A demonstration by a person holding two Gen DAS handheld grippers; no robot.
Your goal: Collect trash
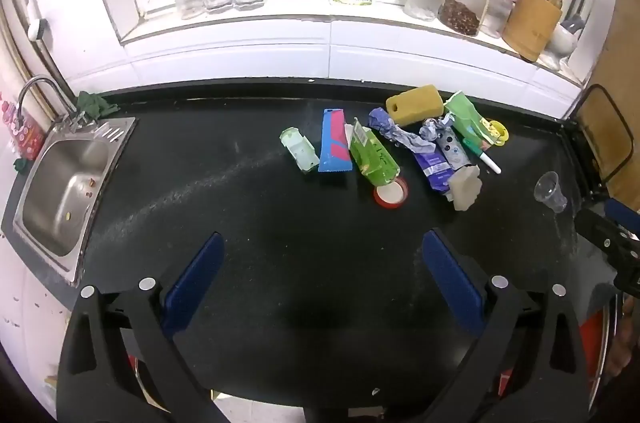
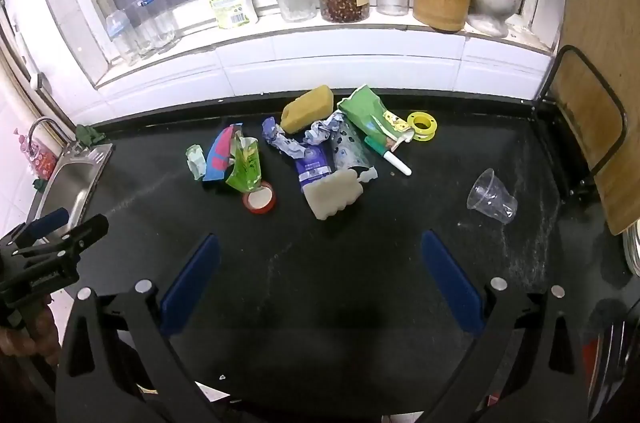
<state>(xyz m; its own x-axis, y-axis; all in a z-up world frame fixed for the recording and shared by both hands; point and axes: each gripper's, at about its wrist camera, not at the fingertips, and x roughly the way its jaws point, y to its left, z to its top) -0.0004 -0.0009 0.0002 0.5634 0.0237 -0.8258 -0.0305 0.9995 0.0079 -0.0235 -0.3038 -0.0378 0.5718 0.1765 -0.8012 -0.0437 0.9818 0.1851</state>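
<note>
Both hand-held grippers, left and right, spread empty above the dark surface; beyond, right of the sink, we judge the wrappers light, crushable, best pinched mid-body.

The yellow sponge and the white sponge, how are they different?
The yellow sponge is a plain rounded block; the white sponge has wavy, bumpy edges. The yellow sponge lies at the back near the wall; the white sponge lies nearer the front, atop wrappers. Both rest on the black counter among the trash.
</note>
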